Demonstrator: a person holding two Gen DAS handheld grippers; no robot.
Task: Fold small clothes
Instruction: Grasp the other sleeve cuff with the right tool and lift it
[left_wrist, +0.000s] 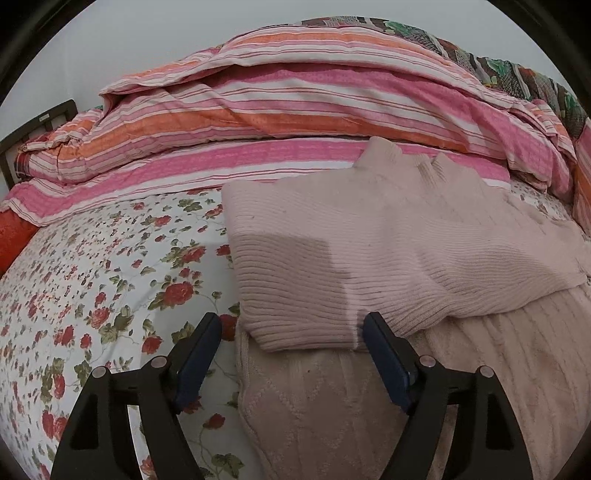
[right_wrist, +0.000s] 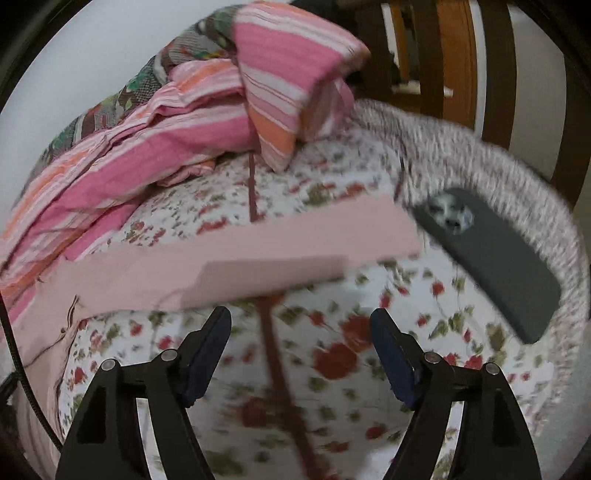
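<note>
A pale pink ribbed knit sweater (left_wrist: 388, 251) lies partly folded on the floral bedsheet (left_wrist: 92, 288), one layer doubled over the lower layer (left_wrist: 351, 406). My left gripper (left_wrist: 291, 325) is open and empty, its fingers on either side of the folded edge's near corner, just above it. In the blurred right wrist view a pink sleeve or edge of the sweater (right_wrist: 229, 258) stretches across the sheet. My right gripper (right_wrist: 301, 321) is open and empty, hovering over the floral sheet (right_wrist: 332, 369) just short of that pink strip.
A pink and orange striped quilt (left_wrist: 295, 103) is heaped along the back of the bed, also in the right wrist view (right_wrist: 147, 147). A speckled grey knit item (right_wrist: 498, 166) with a dark phone (right_wrist: 491, 258) on it lies at the right. Dark wooden furniture (right_wrist: 424, 55) stands behind.
</note>
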